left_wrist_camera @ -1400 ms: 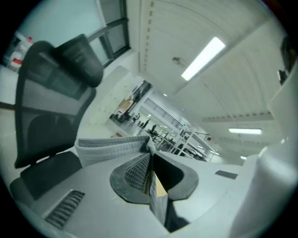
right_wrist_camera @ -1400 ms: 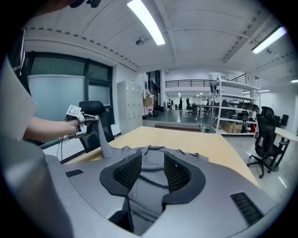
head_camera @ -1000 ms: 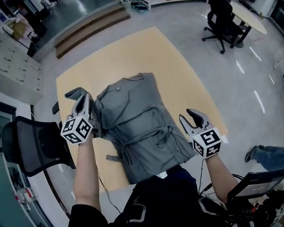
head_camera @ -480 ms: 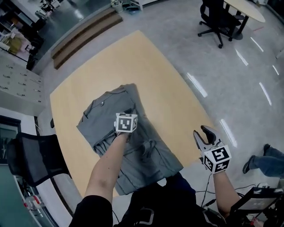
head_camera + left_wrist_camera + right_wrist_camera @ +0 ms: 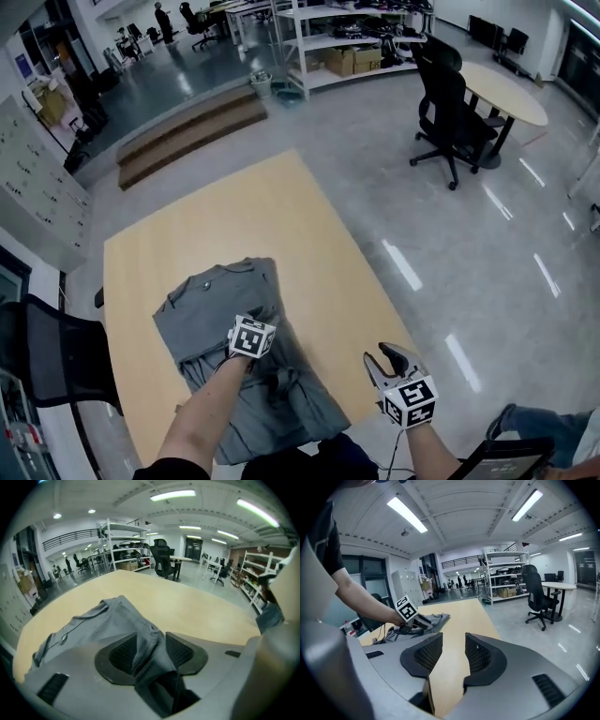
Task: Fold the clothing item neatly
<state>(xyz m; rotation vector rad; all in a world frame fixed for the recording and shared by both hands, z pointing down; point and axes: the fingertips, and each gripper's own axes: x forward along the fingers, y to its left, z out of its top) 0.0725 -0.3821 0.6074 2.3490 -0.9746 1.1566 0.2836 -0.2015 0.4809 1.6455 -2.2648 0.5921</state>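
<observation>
Left hand-held gripper [image 5: 152,651] is down on the garment [image 5: 208,309]. Its jaws have just been opening, and a ridge of grey cloth stands between the pads, not pinched as far as we can see. Right hand-held gripper [image 5: 385,360] is spread and empty by the near right corner of the surface [image 5: 281,216], apart from the cloth. Garment lies part-folded on the near left of the surface, lower end at the near edge. Risks, as we judge them: if we pull the left out fast, cloth drags on a pad and undoes the fold. The bunched tie [image 5: 289,382] could leave a lump. Weight at the edge could slide it off.
</observation>
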